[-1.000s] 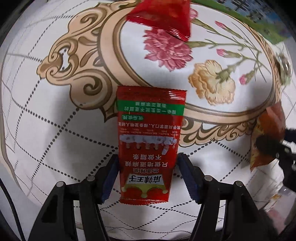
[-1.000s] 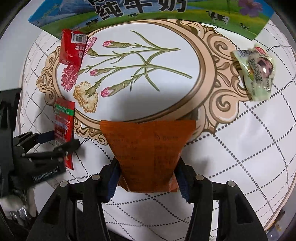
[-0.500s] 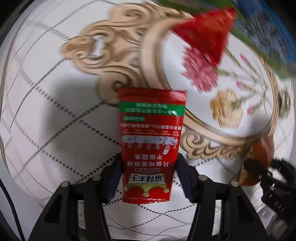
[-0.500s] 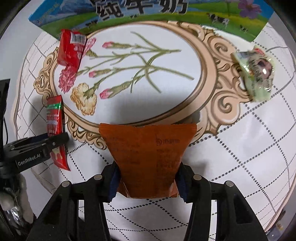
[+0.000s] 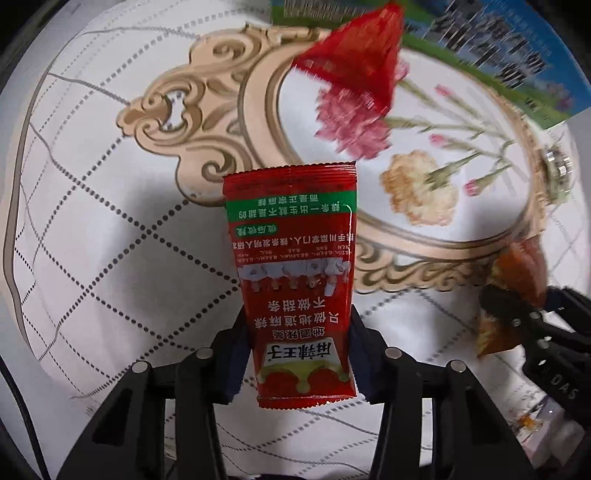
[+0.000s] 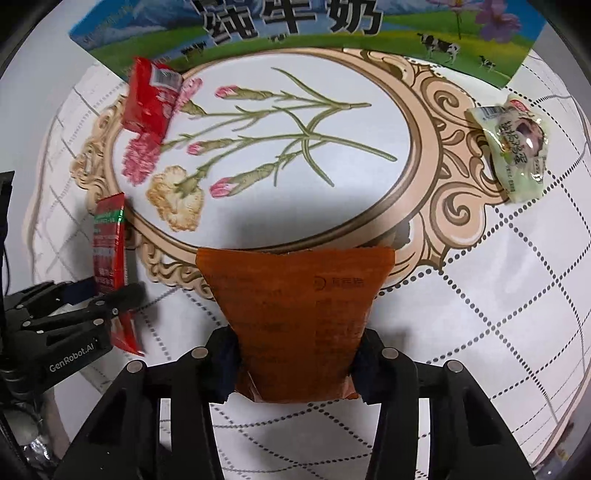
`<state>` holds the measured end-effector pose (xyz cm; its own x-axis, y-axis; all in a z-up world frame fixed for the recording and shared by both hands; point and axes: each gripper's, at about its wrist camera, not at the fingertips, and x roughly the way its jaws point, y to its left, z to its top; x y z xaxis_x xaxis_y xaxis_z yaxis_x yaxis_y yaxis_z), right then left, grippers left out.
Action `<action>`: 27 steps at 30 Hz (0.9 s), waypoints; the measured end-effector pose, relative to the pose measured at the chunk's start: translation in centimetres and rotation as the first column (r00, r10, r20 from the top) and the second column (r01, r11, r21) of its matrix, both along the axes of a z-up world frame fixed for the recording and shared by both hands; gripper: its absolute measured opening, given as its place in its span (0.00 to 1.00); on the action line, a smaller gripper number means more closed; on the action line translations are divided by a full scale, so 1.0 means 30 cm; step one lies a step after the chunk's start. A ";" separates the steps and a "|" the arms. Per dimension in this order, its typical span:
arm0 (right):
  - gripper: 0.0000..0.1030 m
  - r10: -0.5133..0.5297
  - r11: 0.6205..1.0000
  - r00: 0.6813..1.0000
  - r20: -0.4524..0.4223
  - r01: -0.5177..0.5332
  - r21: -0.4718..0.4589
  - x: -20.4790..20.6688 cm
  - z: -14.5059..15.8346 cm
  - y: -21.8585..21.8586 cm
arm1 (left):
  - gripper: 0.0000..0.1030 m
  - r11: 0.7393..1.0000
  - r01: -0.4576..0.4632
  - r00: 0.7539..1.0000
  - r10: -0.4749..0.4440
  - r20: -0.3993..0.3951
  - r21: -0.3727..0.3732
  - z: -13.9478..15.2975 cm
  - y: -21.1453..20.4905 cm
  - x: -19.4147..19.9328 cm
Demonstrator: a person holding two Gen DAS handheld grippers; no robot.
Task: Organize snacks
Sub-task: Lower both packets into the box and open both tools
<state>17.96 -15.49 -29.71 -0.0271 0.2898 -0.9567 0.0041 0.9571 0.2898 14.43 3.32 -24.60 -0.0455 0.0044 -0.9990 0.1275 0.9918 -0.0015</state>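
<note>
left claw (image 5: 295, 354) clamps red spicy-strip packet (image 5: 293, 266) by lower end, lifted above surface (image 5: 92, 221) | right claw (image 6: 295, 362) clamps orange packet (image 6: 295, 314), also lifted | second red packet (image 6: 149, 98) far ahead-left of right claw, beside milk carton (image 6: 295, 33) | green egg pouch (image 6: 513, 147) ahead-right on surface

Swinging across the tablecloth (image 5: 110, 229) in the left wrist view, with the red packet on the flowers (image 5: 354, 70) sliding from top centre toward the upper right and blurring. Bringing the milk carton (image 5: 517, 55) further into that view at the top right. Drawing the left gripper (image 6: 107, 291) and its red sachet (image 6: 109, 251) back toward the orange pouch (image 6: 295, 314) in the right wrist view, after drifting leftward.
</note>
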 end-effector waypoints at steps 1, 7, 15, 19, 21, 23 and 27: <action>0.49 -0.003 1.000 1.000 0.003 0.002 0.012 -0.003 0.013 -0.002 | 0.43 1.000 0.001 1.000 -0.001 0.012 -0.013 0.040 0.030 -0.016; 0.49 -0.025 0.993 0.997 0.068 0.017 0.113 0.004 0.169 -0.034 | 0.43 0.990 0.019 0.994 -0.004 0.108 -0.138 0.295 -0.011 0.003; 0.49 -0.097 0.976 0.973 0.210 0.051 0.213 0.176 0.471 -0.157 | 0.43 0.954 0.125 0.970 -0.060 0.235 -0.273 0.550 -0.167 0.302; 0.49 -0.119 0.979 0.955 0.272 0.066 0.195 0.337 0.571 -0.238 | 0.43 0.955 0.159 0.959 -0.090 0.268 -0.249 0.549 -0.275 0.538; 0.49 -0.116 0.983 0.951 0.286 0.069 0.169 0.431 0.588 -0.270 | 0.43 0.960 0.155 0.963 -0.094 0.251 -0.235 0.536 -0.303 0.652; 0.49 -0.113 0.987 0.953 0.281 0.074 0.144 0.534 0.581 -0.294 | 0.43 0.965 0.153 0.970 -0.106 0.221 -0.212 0.492 -0.338 0.765; 0.49 -0.101 0.992 0.967 0.236 0.081 0.094 0.715 0.540 -0.326 | 0.43 0.975 0.122 0.989 -0.105 0.102 -0.184 0.366 -0.373 0.971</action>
<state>39.42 -25.25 -13.51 0.2302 0.3592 -0.9044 0.0105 0.9284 0.3714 43.56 -7.86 -13.62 0.0356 -0.1852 -0.9821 0.2474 0.9537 -0.1709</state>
